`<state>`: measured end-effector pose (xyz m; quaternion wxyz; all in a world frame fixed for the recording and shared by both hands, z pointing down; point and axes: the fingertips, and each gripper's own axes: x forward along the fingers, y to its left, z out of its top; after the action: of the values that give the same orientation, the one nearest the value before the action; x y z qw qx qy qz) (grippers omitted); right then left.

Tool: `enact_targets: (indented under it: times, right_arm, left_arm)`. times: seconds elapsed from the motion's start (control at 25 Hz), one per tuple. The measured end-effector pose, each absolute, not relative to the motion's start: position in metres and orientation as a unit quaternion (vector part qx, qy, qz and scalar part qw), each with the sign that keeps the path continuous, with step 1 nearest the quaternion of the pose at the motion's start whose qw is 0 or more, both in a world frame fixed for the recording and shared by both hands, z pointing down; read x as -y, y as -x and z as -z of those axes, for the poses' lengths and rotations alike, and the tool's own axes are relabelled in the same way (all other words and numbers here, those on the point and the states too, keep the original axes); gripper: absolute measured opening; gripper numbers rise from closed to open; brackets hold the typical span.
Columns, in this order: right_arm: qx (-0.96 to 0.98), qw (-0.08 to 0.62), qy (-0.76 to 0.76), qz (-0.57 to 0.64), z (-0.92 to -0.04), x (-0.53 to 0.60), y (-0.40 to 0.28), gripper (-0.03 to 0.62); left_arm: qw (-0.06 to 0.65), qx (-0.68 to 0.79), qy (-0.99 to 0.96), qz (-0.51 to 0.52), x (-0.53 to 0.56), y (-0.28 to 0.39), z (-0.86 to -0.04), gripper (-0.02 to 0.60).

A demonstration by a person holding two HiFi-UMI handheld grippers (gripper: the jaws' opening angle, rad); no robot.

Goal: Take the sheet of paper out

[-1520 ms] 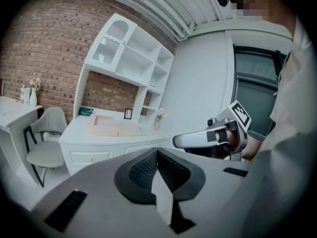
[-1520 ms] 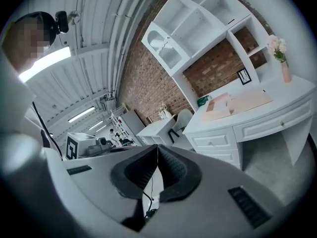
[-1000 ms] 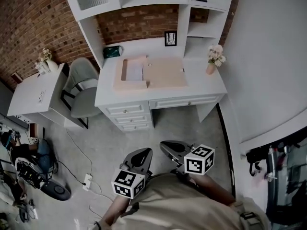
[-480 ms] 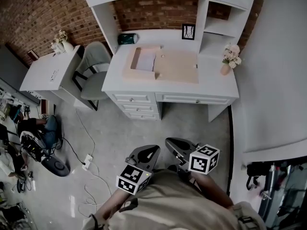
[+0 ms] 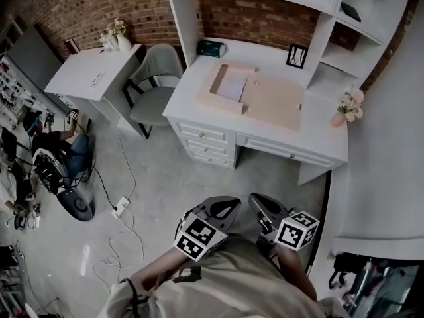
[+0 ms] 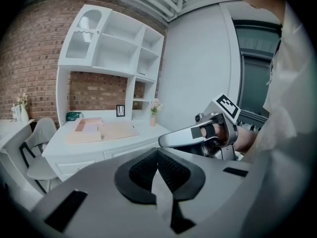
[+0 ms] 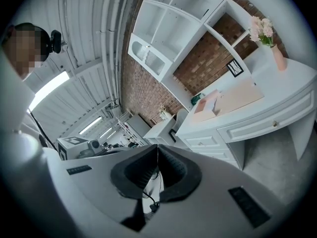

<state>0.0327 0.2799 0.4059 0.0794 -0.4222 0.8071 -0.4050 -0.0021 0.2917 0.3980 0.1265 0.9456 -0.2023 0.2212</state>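
A flat tan box (image 5: pixel 265 97) lies open on the white desk (image 5: pixel 199 108) across the room. The white sheet of paper (image 5: pixel 232 85) rests in the box's left half. In the left gripper view the box (image 6: pixel 114 130) and the paper (image 6: pixel 91 128) are small and far off. Both grippers hang close in front of the person's body, well short of the desk. My left gripper (image 5: pixel 225 207) is shut with nothing in it, its pads meeting (image 6: pixel 157 151). My right gripper (image 5: pixel 258 203) is shut and empty too (image 7: pixel 157 147).
A grey chair (image 5: pixel 156 85) stands left of the desk, beside a small white table (image 5: pixel 93 75). A pink vase of flowers (image 5: pixel 346 108), a picture frame (image 5: pixel 296 55) and a green box (image 5: pixel 211 48) share the desk. Cables and a power strip (image 5: pixel 119 207) lie on the floor at left.
The head view has swung, so the desk slid from the top middle to the upper right. Both grippers drifted slightly right and down in the picture, still shut.
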Motion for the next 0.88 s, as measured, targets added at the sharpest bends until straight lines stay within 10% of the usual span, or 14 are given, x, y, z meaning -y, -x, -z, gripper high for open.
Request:
enact_targets:
  times: [0.88]
  right_arm:
    - [-0.848,-0.004,0.383,0.365,-0.391,-0.161,0.059,0.028]
  left_arm:
    - [0.159,0.238,-0.946,-0.150,-0.156,0.084,-0.385,0.017]
